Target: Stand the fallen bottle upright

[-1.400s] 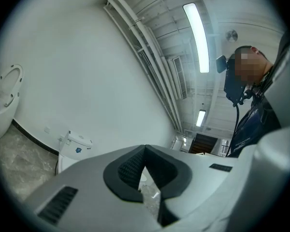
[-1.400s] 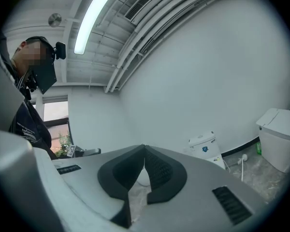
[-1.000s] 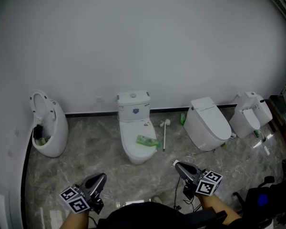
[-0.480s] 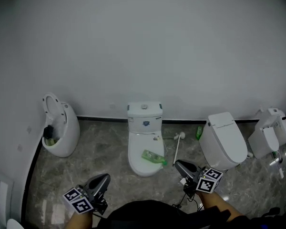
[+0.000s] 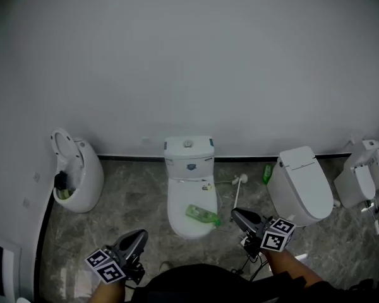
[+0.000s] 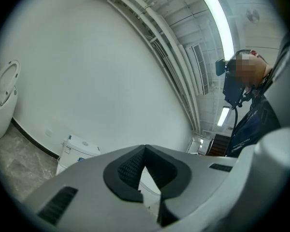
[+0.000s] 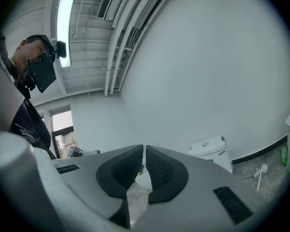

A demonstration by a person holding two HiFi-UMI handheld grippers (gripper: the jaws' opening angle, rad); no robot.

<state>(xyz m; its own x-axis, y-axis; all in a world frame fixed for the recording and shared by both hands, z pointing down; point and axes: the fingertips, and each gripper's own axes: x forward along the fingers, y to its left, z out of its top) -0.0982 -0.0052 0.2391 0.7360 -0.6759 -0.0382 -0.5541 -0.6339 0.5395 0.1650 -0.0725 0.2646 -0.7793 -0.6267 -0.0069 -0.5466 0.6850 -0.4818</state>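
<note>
A green bottle (image 5: 202, 215) lies on its side on the closed lid of the middle white toilet (image 5: 188, 169). Both grippers are held low in the head view, short of the toilet and apart from the bottle. My left gripper (image 5: 138, 237) is at the lower left, its jaws closed tip to tip with nothing in them. My right gripper (image 5: 235, 215) is just right of the toilet bowl, its jaws nearly touching and empty. The left gripper view shows my left gripper (image 6: 144, 149) and the toilet's tank (image 6: 77, 149). The right gripper view shows my right gripper (image 7: 144, 151) and the tank (image 7: 210, 149). Neither gripper view shows the fallen bottle.
A toilet brush (image 5: 238, 188) lies on the marble floor right of the toilet, with a small upright green bottle (image 5: 267, 173) by the wall. A second toilet (image 5: 303, 185) stands to the right, a third (image 5: 360, 178) beyond it. An open-lid one (image 5: 76, 178) stands left.
The whole scene has slid right and slightly nearer in the head view, so the middle toilet with the bottle now sits between the grippers. Both grippers look unchanged.
</note>
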